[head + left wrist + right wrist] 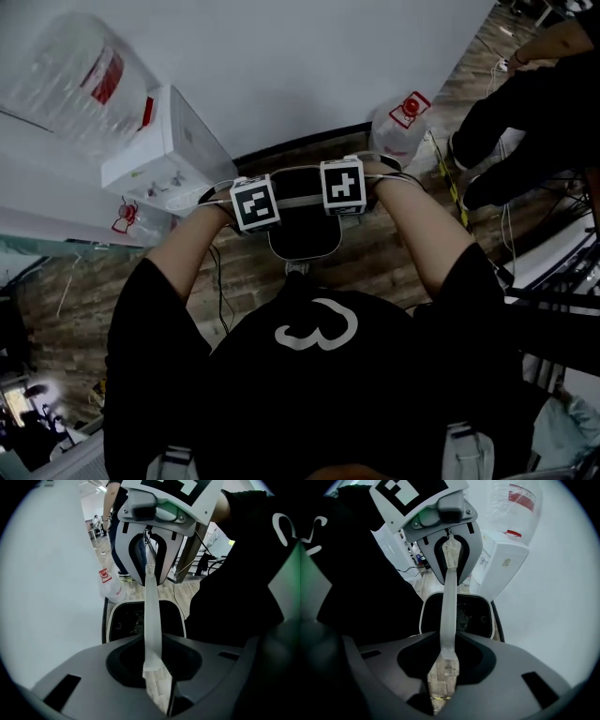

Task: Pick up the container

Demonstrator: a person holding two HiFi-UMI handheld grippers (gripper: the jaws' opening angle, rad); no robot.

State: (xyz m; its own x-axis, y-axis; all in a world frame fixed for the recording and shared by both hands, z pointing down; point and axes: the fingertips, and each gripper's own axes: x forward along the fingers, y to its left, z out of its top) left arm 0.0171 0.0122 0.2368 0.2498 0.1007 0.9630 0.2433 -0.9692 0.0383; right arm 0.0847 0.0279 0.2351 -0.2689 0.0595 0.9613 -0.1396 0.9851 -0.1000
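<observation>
The container (302, 239) is a dark bin with a pale rim, hanging in the air below my hands by a thin white handle strap (298, 200). My left gripper (274, 202) and right gripper (326, 194) face each other over it, each shut on one end of that strap. In the left gripper view the strap (153, 620) runs from my left gripper (153, 666) up to the right gripper (150, 571) opposite, with the bin's mouth (123, 620) below. The right gripper view mirrors this: strap (449, 616), right gripper (446, 658), left gripper (451, 543), bin (473, 613).
A white water dispenser (164, 150) with a clear bottle (80, 70) stands against the wall at the left. A clear water jug (401, 127) sits on the wooden floor at the right. Another person (525, 103) stands at the far right, among cables.
</observation>
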